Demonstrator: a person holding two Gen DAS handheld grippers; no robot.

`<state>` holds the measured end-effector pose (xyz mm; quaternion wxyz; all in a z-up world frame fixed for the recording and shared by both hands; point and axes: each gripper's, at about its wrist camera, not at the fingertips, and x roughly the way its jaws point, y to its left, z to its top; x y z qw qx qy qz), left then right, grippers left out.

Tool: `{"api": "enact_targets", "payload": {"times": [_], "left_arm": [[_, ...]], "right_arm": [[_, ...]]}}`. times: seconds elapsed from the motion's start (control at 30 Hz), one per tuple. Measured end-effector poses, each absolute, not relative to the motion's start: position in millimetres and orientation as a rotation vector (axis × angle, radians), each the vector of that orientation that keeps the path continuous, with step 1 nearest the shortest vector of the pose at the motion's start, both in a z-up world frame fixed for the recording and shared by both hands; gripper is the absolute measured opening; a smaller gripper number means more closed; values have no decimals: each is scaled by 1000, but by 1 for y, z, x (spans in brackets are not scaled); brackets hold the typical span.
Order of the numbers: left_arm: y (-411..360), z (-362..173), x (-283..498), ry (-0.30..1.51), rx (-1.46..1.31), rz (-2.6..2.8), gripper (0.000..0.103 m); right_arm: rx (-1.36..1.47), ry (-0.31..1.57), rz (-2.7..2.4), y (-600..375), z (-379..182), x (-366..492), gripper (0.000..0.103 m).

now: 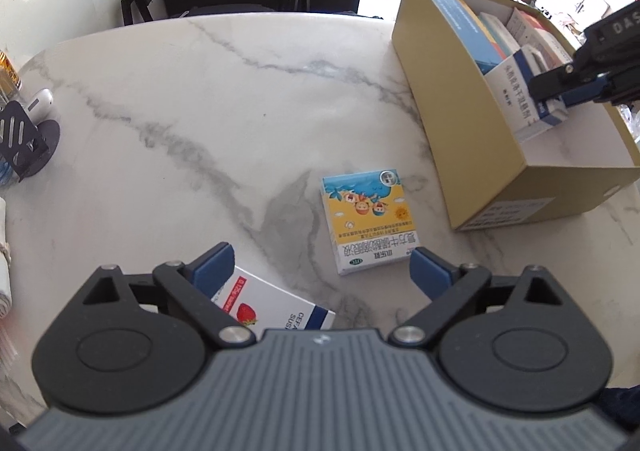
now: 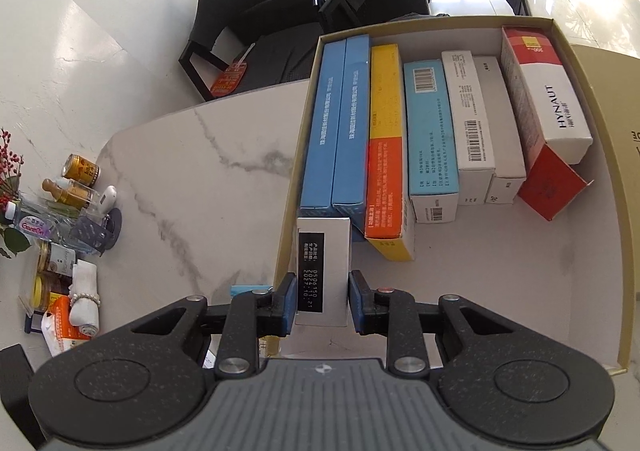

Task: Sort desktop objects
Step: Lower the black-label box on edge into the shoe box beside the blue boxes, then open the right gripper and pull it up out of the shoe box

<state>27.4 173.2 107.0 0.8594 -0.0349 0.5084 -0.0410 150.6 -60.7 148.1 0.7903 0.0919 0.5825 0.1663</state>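
Two grippers work: the right gripper (image 2: 322,301) fingers grip a white box (image 2: 323,271) inside the cardboard box (image 2: 592,211), the left gripper (image 1: 322,265) fingers stand open above the surface (image 1: 180,111)

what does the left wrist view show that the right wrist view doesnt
Only the left wrist view: the open left gripper above the table, the cartoon-printed box lying flat between its fingers' line, and the strawberry box partly under its left finger.

Only the right wrist view: the row of boxes standing in the tray, such as the two blue boxes and the HYNAUT box, plus the bottles at the table's left edge.

Both: the marble table, the cardboard tray, and the right gripper shut on a white box inside the tray.
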Motion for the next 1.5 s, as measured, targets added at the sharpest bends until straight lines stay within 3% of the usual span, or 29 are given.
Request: {"api": "enact_targets", "payload": {"times": [0.27, 1.1, 1.33, 1.5], "left_arm": [[183, 105, 21, 1070, -87, -55, 96], [196, 93, 5, 1125, -82, -23, 96], [198, 91, 3, 1131, -94, -17, 97], [199, 93, 2, 1126, -92, -10, 98]], "right_arm": [[122, 1278, 341, -44, 112, 157, 30], [276, 1309, 437, -71, 119, 153, 35], [180, 1382, 494, -62, 109, 164, 22], [173, 1375, 549, -54, 105, 171, 21]]}}
